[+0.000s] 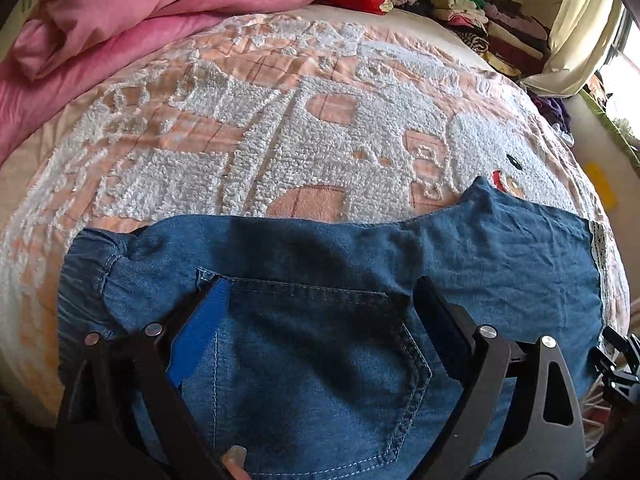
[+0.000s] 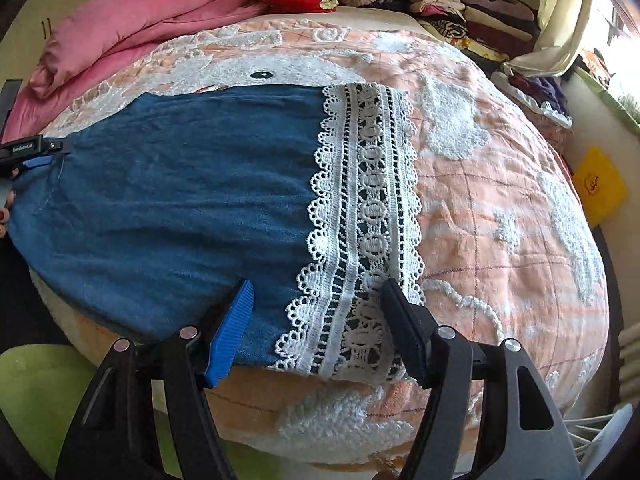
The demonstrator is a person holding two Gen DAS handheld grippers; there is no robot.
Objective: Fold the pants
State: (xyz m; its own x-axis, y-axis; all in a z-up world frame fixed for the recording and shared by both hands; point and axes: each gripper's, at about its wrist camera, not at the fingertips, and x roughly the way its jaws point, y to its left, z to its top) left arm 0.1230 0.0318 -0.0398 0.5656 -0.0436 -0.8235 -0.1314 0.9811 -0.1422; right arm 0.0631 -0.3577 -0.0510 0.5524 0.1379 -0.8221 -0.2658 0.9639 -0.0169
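Blue denim pants (image 1: 328,280) lie flat across the near edge of a bed, with a back pocket (image 1: 320,360) facing up and a white lace hem (image 2: 364,216) at the leg end. My left gripper (image 1: 320,284) is open, its jaws wide apart over the pocket at the waist end. My right gripper (image 2: 316,288) is open, its jaws straddling the near corner where denim meets lace. The left gripper also shows at the left edge of the right wrist view (image 2: 32,152).
The bed has a peach and white tufted cover (image 1: 280,120). A pink duvet (image 1: 120,12) is bunched at the far left. Stacks of folded clothes (image 1: 492,24) sit at the far right. A yellow item (image 2: 600,184) lies off the bed's right side.
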